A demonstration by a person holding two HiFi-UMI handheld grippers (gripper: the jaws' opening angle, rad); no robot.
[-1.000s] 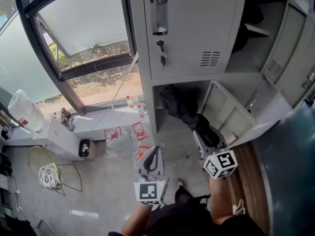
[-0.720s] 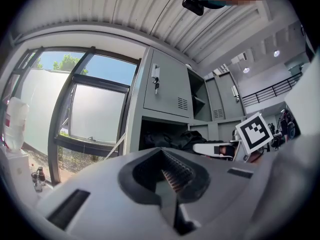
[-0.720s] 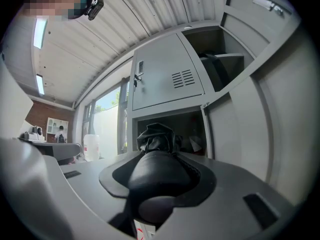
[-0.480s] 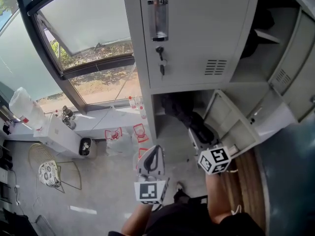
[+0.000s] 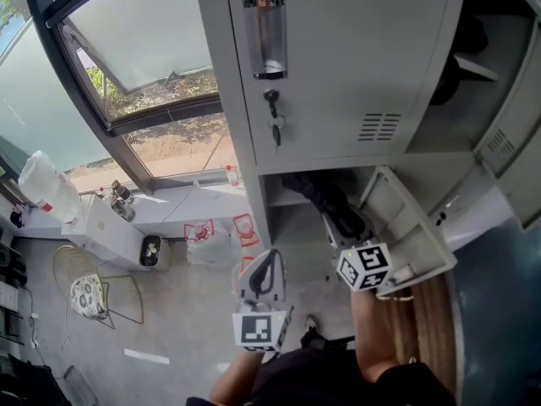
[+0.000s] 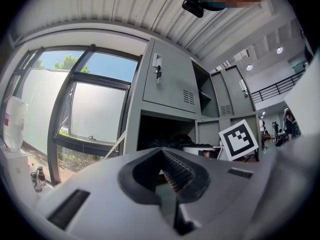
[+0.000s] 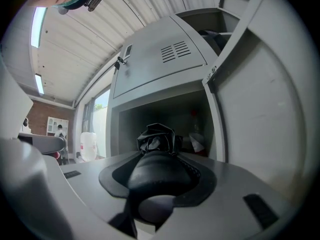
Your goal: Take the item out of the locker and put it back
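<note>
Grey metal locker (image 5: 338, 57) stands right in front of us, next to a big window (image 5: 144, 66). Its upper door is shut, w/ a key (image 5: 272, 117) in the lock under a recessed handle (image 5: 265, 36). The lower compartment (image 5: 292, 227) is open and its door (image 5: 406, 235) is swung out to our right.

Our right tongs (image 5: 345, 233) are clenched on the black item (image 5: 325, 201), a crumpled dark bundle, poss. a folded umbrella, though we can't tell for sure. In the right gripper view the tongs (image 7: 159, 156) grip its near end, and the far end (image 7: 157, 139) pokes out ahead against the dark inside of the compartment. From the head view the item reaches from the tongs in past the compartment's front edge, so it's partly inside the locker, approx. mid-opening and off the floor of the compartment.

Our left tongs (image 5: 272, 256) hang lower left of the opening, well apart from the item. In the left gripper view they (image 6: 162, 154) are pressed together w/ nothing between them, pointing level at the locker front.

To the upper right another compartment (image 5: 469, 45) stands open w/ sth dark in it. A white plastic jug (image 5: 42, 189) sits far left by the window
</note>
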